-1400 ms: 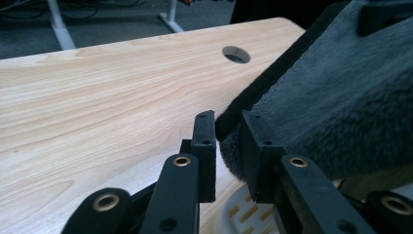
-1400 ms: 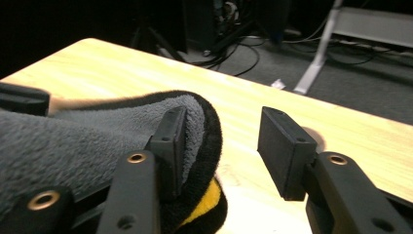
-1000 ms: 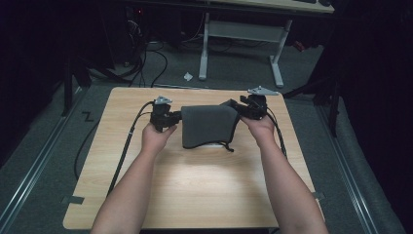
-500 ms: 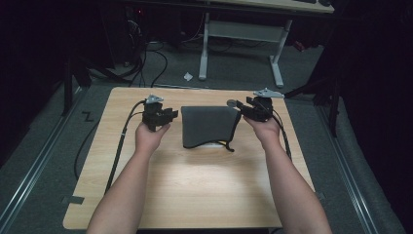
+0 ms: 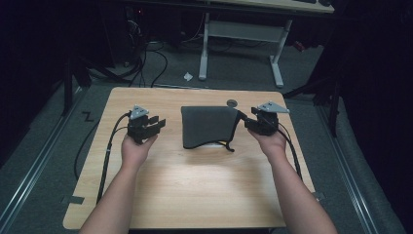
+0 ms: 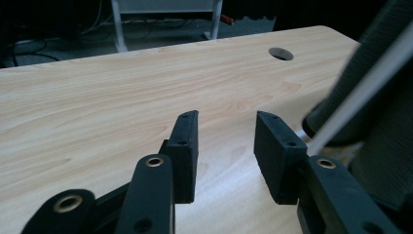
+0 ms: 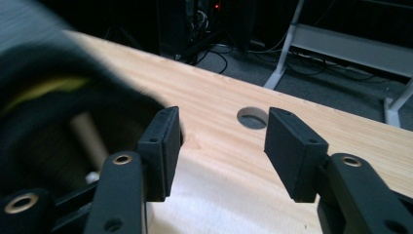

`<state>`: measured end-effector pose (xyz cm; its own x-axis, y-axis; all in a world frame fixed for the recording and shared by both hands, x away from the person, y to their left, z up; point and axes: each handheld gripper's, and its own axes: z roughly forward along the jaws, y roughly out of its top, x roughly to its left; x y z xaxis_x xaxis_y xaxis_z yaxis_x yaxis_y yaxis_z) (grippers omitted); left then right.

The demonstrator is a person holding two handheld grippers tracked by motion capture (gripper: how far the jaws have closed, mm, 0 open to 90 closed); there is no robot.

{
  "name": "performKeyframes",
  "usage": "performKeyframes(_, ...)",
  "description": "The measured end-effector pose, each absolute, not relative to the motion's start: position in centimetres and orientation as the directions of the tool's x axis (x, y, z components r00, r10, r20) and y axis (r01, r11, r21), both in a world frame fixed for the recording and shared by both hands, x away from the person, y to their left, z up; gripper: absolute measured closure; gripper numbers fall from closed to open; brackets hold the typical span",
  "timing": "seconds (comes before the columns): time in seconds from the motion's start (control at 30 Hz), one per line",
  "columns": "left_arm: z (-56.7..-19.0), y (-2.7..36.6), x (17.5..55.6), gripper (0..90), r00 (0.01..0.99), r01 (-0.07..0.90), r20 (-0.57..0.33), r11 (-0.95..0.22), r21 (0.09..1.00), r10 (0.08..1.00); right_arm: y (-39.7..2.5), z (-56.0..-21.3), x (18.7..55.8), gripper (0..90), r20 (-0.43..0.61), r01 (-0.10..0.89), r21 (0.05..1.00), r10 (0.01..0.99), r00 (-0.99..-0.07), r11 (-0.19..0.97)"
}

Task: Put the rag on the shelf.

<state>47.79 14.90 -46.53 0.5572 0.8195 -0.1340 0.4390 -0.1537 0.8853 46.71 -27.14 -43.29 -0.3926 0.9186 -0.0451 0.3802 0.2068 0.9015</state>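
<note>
Two hand-held grippers, one dark folded cloth point(image 5: 208, 126) on a wooden table point(image 5: 195, 190). Change since half a second ago: both grippers have drawn away from the cloth's sides, the left gripper point(image 5: 155, 125) now well clear of its left edge, the right gripper point(image 5: 248, 124) just beside its right edge. Both sets of jaws stand spread with bare tabletop between them, gripping nothing. Cloth lies flat at the table's middle, toward the far edge, near a round hole point(image 5: 232, 103). In both gripper views the cloth is a dark blur at the frame's side; its make cannot be read. Forearms enter from below, hands level, jaws pointing inward.
</note>
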Motion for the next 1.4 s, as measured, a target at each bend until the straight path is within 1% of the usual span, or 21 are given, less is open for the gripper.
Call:
performKeyframes(0.07, -46.5, 15.2, 46.5, 61.4, 0.562, 0.429, -0.136, -0.148, 0.891, 0.816, -26.9, -43.4, 45.6, 47.4, -0.079, 0.351, 0.909, 0.92, -0.385, 0.225)
performKeyframes(0.13, -46.5, 15.5, 45.5, 61.1, 0.566, 0.434, -0.153, -0.134, 0.891, 0.81, -26.7, -43.4, 44.5, 47.2, -0.089, 0.341, 0.912, 0.92, -0.382, 0.23)
performKeyframes(0.17, -46.5, 15.7, 44.9, 61.1, 0.571, 0.441, -0.169, -0.126, 0.889, 0.803, -26.6, -43.4, 43.9, 46.8, -0.094, 0.342, 0.911, 0.922, -0.375, 0.232)
performKeyframes(0.23, -46.6, 15.9, 43.6, 60.7, 0.582, 0.432, -0.163, -0.133, 0.892, 0.797, -26.3, -43.5, 42.9, 45.9, -0.115, 0.365, 0.895, 0.924, -0.365, 0.255)
performKeyframes(0.3, -46.6, 16.1, 42.4, 59.2, 0.592, 0.424, -0.161, -0.135, 0.896, 0.789, -26.1, -43.7, 41.6, 46.3, -0.134, 0.334, 0.904, 0.92, -0.367, 0.265)
performKeyframes(0.37, -46.7, 16.3, 41.2, 57.9, 0.6, 0.421, -0.171, -0.127, 0.898, 0.781, -26.0, -43.9, 40.7, 45.7, -0.139, 0.339, 0.9, 0.917, -0.374, 0.275)
performKeyframes(0.43, -46.8, 16.4, 40.0, 55.6, 0.607, 0.419, -0.163, -0.139, 0.897, 0.778, -25.8, -44.1, 39.8, 45.4, -0.154, 0.35, 0.887, 0.908, -0.39, 0.3)
performKeyframes(0.53, -47.3, 16.6, 38.3, 51.1, 0.617, 0.438, -0.168, -0.159, 0.885, 0.769, -25.4, -44.5, 37.8, 48.2, -0.172, 0.308, 0.894, 0.886, -0.431, 0.324)
performKeyframes(0.67, -48.2, 16.4, 35.9, 46.9, 0.63, 0.438, -0.132, -0.21, 0.874, 0.765, -24.3, -45.4, 35.3, 48.6, -0.192, 0.3, 0.883, 0.861, -0.472, 0.362)
performKeyframes(0.73, -48.9, 16.1, 34.7, 46.5, 0.633, 0.443, -0.142, -0.206, 0.872, 0.761, -23.8, -46.0, 34.2, 48.3, -0.192, 0.304, 0.876, 0.851, -0.489, 0.373)
performKeyframes(0.83, -50.1, 15.3, 33.5, 45.4, 0.648, 0.457, -0.14, -0.235, 0.858, 0.749, -22.8, -47.2, 32.6, 47.7, -0.18, 0.322, 0.865, 0.838, -0.515, 0.384)
performKeyframes(0.93, -51.7, 13.9, 32.1, 45.0, 0.673, 0.493, -0.179, -0.255, 0.832, 0.718, -21.8, -48.4, 31.5, 46.3, -0.159, 0.341, 0.86, 0.833, -0.53, 0.381)
performKeyframes(1.0, -52.1, 12.7, 31.5, 44.2, 0.707, 0.5, -0.18, -0.303, 0.812, 0.684, -21.2, -49.8, 30.6, 46.3, -0.152, 0.346, 0.861, 0.839, -0.523, 0.372)
performKeyframes(1.03, -52.2, 12.1, 31.3, 43.6, 0.721, 0.488, -0.161, -0.329, 0.808, 0.674, -21.0, -50.8, 30.3, 47.0, -0.14, 0.363, 0.856, 0.842, -0.52, 0.367)
performKeyframes(1.07, -52.2, 11.8, 31.1, 43.7, 0.73, 0.472, -0.141, -0.344, 0.812, 0.669, -20.7, -51.5, 30.2, 46.0, -0.105, 0.404, 0.84, 0.839, -0.533, 0.362)
performKeyframes(1.1, -52.1, 11.7, 31.1, 43.8, 0.732, 0.468, -0.137, -0.347, 0.813, 0.667, -20.2, -52.0, 30.1, 45.5, -0.119, 0.411, 0.818, 0.817, -0.564, 0.402)
performKeyframes(1.17, -52.0, 11.8, 31.3, 43.6, 0.73, 0.464, -0.131, -0.345, 0.816, 0.671, -19.9, -52.4, 29.9, 45.7, -0.181, 0.384, 0.802, 0.799, -0.573, 0.457)
performKeyframes(1.23, -52.1, 12.2, 31.6, 43.6, 0.724, 0.467, -0.133, -0.338, 0.817, 0.677, -20.1, -52.4, 30.1, 45.8, -0.146, 0.402, 0.809, 0.808, -0.57, 0.43)
performKeyframes(1.4, -52.6, 13.0, 32.2, 44.0, 0.703, 0.496, -0.149, -0.329, 0.804, 0.696, -20.5, -52.9, 30.6, 45.5, -0.137, 0.419, 0.803, 0.815, -0.563, 0.424)
